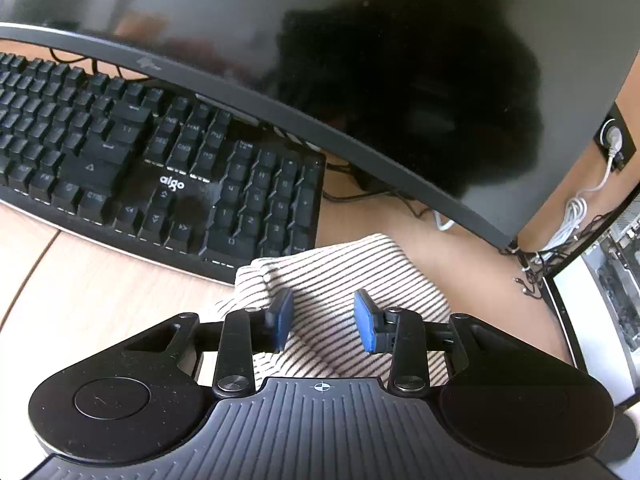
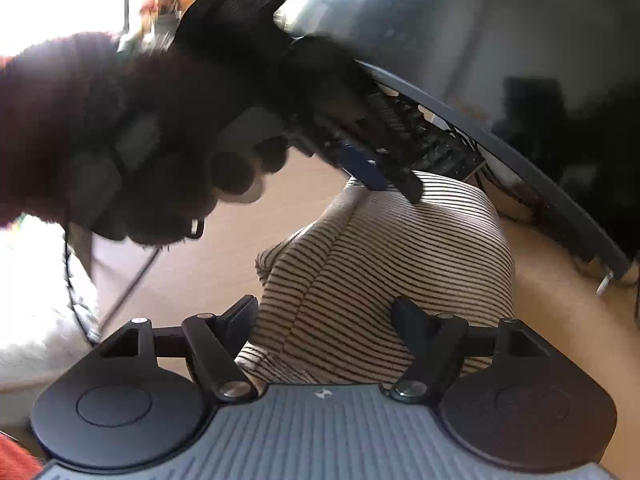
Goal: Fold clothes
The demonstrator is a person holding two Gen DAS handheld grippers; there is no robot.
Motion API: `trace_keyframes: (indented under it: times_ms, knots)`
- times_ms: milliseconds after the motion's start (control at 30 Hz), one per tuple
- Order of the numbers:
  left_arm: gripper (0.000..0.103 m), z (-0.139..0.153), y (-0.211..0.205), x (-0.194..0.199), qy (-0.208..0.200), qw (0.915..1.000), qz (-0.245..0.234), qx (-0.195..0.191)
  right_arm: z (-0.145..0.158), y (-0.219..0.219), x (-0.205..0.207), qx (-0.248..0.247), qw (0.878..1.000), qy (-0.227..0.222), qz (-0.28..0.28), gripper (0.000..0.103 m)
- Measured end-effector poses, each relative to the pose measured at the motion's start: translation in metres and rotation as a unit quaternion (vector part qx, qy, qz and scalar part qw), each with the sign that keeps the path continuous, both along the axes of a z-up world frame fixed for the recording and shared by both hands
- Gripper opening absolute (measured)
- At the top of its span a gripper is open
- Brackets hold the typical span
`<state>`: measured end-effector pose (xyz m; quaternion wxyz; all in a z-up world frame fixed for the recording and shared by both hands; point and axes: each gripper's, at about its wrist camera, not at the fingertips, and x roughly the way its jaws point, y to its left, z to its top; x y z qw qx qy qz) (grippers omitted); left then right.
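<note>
One striped garment (image 1: pixel 340 280), bunched into a compact bundle, lay on the wooden desk (image 1: pixel 100 300) just right of the aigo keyboard (image 1: pixel 160 168), near the monitor (image 1: pixel 360 60). Left gripper (image 1: pixel 323 318) hung over its near-left part, blue pads (image 1: pixel 366 320) apart, holding nothing. Right gripper (image 2: pixel 324 320) likewise sat spread over the near edge, cloth between the fingers but not pinched. Likely both were lined up to grab or flatten the bundle. In the right view, the person's dark-sleeved hand (image 2: pixel 160 152) carried the other gripper at the far edge.
</note>
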<state>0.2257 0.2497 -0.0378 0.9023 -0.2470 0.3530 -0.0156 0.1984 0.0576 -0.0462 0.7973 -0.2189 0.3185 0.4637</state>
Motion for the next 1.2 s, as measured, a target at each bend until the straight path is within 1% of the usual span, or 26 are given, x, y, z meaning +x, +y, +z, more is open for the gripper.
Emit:
trace_keyframes:
  times_ms: [33, 67, 100, 167, 200, 267, 367, 400, 467, 500, 533, 567, 600, 633, 667, 767, 800, 833, 900, 933, 967, 1033, 1133, 1200]
  knots:
    - [0.037, 0.005, 0.000, -0.005, -0.003, 1.0000, 0.003, 0.000, 0.009, -0.010, 0.006, 0.017, 1.000, 0.021, -0.011, 0.074]
    - [0.041, 0.009, 0.001, -0.011, -0.006, 0.9999, 0.008, -0.001, 0.018, -0.026, 0.015, 0.036, 0.998, 0.039, -0.030, 0.077]
    - [0.049, 0.014, 0.001, -0.018, -0.010, 0.9998, 0.014, -0.003, 0.027, -0.041, 0.024, 0.055, 0.996, 0.056, -0.049, 0.079]
    - [0.057, 0.024, 0.000, -0.034, -0.015, 0.9994, 0.031, -0.004, 0.038, -0.072, 0.043, 0.090, 0.987, 0.098, -0.087, 0.088]
    - [0.057, 0.025, -0.002, -0.041, -0.014, 0.9993, 0.032, -0.013, 0.041, -0.087, 0.053, 0.105, 0.981, 0.120, -0.107, 0.088]
    - [0.057, 0.027, -0.007, -0.054, -0.010, 0.9989, 0.034, -0.031, 0.032, -0.107, 0.072, 0.122, 0.969, 0.155, -0.151, 0.088]
    - [0.056, 0.014, -0.022, -0.065, 0.007, 0.9979, 0.011, -0.064, 0.007, -0.123, 0.088, 0.145, 0.943, 0.219, -0.203, 0.088]
    - [0.054, 0.010, -0.029, -0.067, 0.017, 0.9982, 0.003, -0.057, -0.004, -0.122, 0.088, 0.150, 0.936, 0.240, -0.211, 0.088]
    - [0.055, -0.001, -0.038, -0.067, 0.041, 0.9990, 0.000, -0.018, -0.023, -0.118, 0.088, 0.156, 0.922, 0.277, -0.222, 0.088]
    - [0.055, -0.006, -0.037, -0.068, 0.045, 0.9987, 0.001, -0.022, -0.028, -0.112, 0.086, 0.149, 0.921, 0.285, -0.221, 0.086]
    - [0.055, -0.008, -0.035, -0.068, 0.045, 0.9986, 0.003, -0.028, -0.031, -0.106, 0.085, 0.145, 0.921, 0.289, -0.219, 0.072]
    - [0.055, -0.009, -0.032, -0.069, 0.044, 0.9985, 0.005, -0.034, -0.026, -0.100, 0.083, 0.147, 0.923, 0.283, -0.214, 0.067]
    - [0.055, -0.008, -0.032, -0.070, 0.042, 0.9988, 0.006, -0.024, -0.019, -0.095, 0.081, 0.151, 0.928, 0.273, -0.206, 0.067]
    - [0.055, -0.006, -0.032, -0.070, 0.040, 0.9991, 0.008, -0.013, -0.007, -0.092, 0.078, 0.162, 0.934, 0.253, -0.192, 0.066]
    - [0.055, -0.005, -0.030, -0.071, 0.040, 0.9991, 0.009, -0.011, 0.003, -0.089, 0.076, 0.167, 0.940, 0.235, -0.180, 0.065]
    - [0.056, -0.005, -0.027, -0.071, 0.039, 0.9992, 0.006, -0.010, 0.017, -0.082, 0.078, 0.155, 0.954, 0.200, -0.163, 0.065]
    - [0.057, -0.005, -0.028, -0.072, 0.039, 0.9992, 0.003, -0.010, 0.019, -0.080, 0.079, 0.148, 0.957, 0.193, -0.160, 0.065]
    - [0.057, -0.006, -0.028, -0.072, 0.038, 0.9992, 0.001, -0.009, 0.014, -0.078, 0.082, 0.138, 0.957, 0.198, -0.164, 0.063]
    - [0.058, -0.007, -0.029, -0.072, 0.037, 0.9993, -0.003, -0.008, 0.004, -0.073, 0.085, 0.117, 0.959, 0.197, -0.168, 0.064]
    - [0.058, -0.007, -0.029, -0.072, 0.036, 0.9993, -0.003, -0.007, -0.001, -0.071, 0.086, 0.112, 0.959, 0.198, -0.169, 0.068]
    - [0.058, -0.008, -0.029, -0.072, 0.035, 0.9994, -0.004, -0.006, -0.004, -0.070, 0.089, 0.115, 0.957, 0.205, -0.172, 0.078]
    - [0.059, -0.009, -0.028, -0.073, 0.034, 0.9994, -0.005, -0.009, -0.010, -0.069, 0.095, 0.123, 0.951, 0.220, -0.177, 0.088]
    - [0.059, -0.010, -0.026, -0.075, 0.034, 0.9993, -0.008, -0.013, -0.020, -0.067, 0.104, 0.132, 0.942, 0.246, -0.184, 0.088]
    - [0.059, -0.011, -0.024, -0.076, 0.034, 0.9992, -0.009, -0.017, -0.033, -0.059, 0.115, 0.131, 0.932, 0.279, -0.189, 0.088]
